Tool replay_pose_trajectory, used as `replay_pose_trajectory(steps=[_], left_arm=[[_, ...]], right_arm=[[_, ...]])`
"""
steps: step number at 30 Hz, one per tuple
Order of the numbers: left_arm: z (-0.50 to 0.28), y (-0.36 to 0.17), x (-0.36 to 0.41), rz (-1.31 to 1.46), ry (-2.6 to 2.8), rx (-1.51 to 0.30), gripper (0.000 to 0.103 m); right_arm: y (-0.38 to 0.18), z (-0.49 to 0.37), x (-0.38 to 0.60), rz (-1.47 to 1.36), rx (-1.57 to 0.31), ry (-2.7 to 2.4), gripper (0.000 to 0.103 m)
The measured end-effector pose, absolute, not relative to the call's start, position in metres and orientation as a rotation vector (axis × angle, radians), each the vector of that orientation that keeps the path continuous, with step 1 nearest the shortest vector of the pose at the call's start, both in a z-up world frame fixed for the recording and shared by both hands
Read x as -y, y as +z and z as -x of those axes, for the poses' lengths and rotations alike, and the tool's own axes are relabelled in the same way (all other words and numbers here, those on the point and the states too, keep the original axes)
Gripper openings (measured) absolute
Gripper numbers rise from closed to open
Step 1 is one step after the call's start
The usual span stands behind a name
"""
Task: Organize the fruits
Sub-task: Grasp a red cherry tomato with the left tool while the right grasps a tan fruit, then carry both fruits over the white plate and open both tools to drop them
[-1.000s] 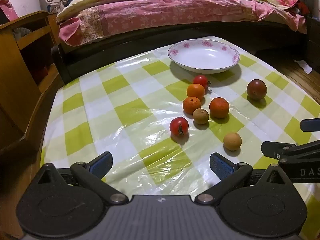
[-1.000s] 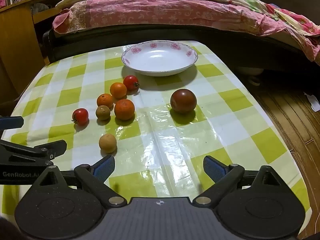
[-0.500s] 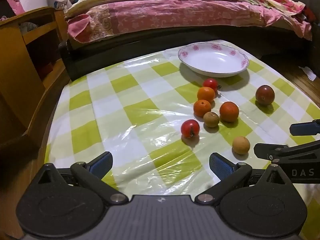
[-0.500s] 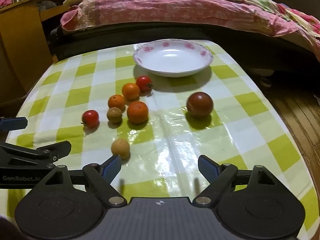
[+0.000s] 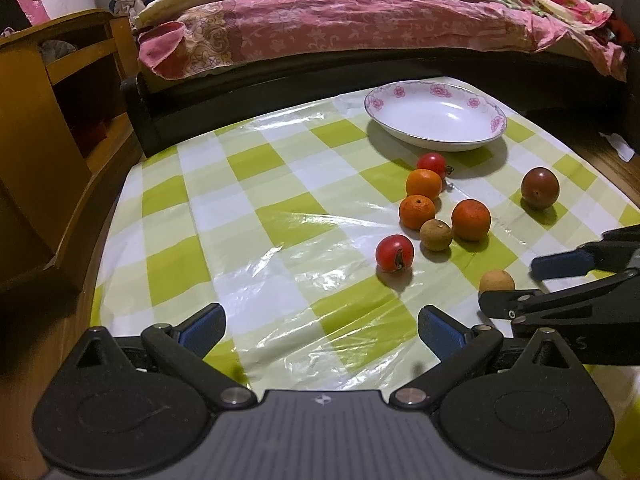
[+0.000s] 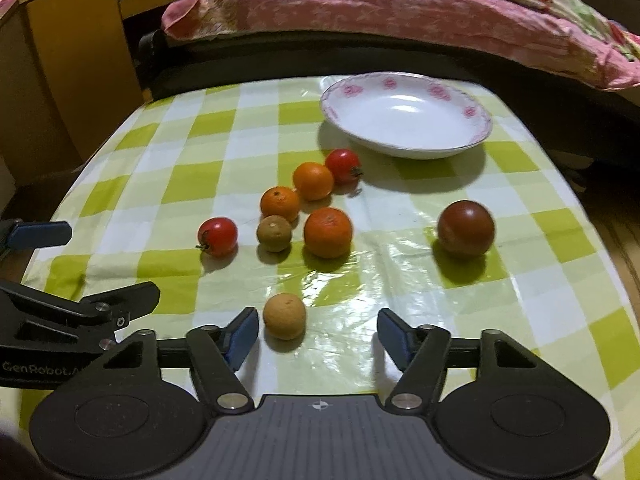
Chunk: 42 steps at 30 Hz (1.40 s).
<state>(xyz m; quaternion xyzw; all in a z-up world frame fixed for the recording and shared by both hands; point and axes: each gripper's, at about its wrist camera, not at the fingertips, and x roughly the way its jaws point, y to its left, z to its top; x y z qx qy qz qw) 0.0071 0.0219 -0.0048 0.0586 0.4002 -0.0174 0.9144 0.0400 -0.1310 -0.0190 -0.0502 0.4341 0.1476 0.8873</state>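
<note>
Fruit everywhere on the checked tablecloth point(image 6: 400, 280), and the action is on the right side. The right gripper point(image 6: 316, 334) points down at the cloth with its jaws at middling width; they have just been closing, with nothing pressed between the pads yet. The target looks to be the pale tan round fruit point(image 6: 284, 316), lying near twelve o'clock from those tongs but off-centre, just beside the left pad with clear cloth between it and the right pad. It is a near-sphere, so there is no long axis to line up on; my read is that the tongs want to slide toward nine o'clock to centre it. In the left wrist view that same fruit point(image 5: 496, 280) sits at about two o'clock, partly behind the right tool, so the right hand is clearly the nearer. The left gripper point(image 5: 320, 330) hangs wide, nothing in it, over bare cloth. Beyond at twelve o'clock lies a cluster: two red tomatoes, three orange fruits and one brownish one, with a dark reddish-brown fruit point(image 6: 466, 229) apart at one o'clock. The white dish point(image 6: 476, 138) with pink flowers waits at the far edge with no fruit in it, so none looks sorted yet.
</note>
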Motion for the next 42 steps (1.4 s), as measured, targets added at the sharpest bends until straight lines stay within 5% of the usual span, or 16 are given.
replay_pose_trajectory(steps=[4,8,36,42], left_arm=[[-0.011,-0.006,-0.021,-0.129,-0.050,-0.815,0.103],[-0.017,-0.007,-0.018,-0.141,-0.072,-0.800,0.103],[-0.063,-0.026,0.004,-0.142,-0.223,-0.844,0.036],[-0.061,-0.024,0.008,-0.160,-0.223,-0.859,0.035]], right_arm=[[-0.022,-0.042,0.127,0.124,-0.912,0.326,0.046],[-0.021,-0.045,0.128,0.119,-0.915,0.345,0.022],[-0.018,-0.061,0.159,-0.017,-0.968,0.345,0.022],[-0.020,-0.063,0.161,-0.022,-0.977,0.342,0.022]])
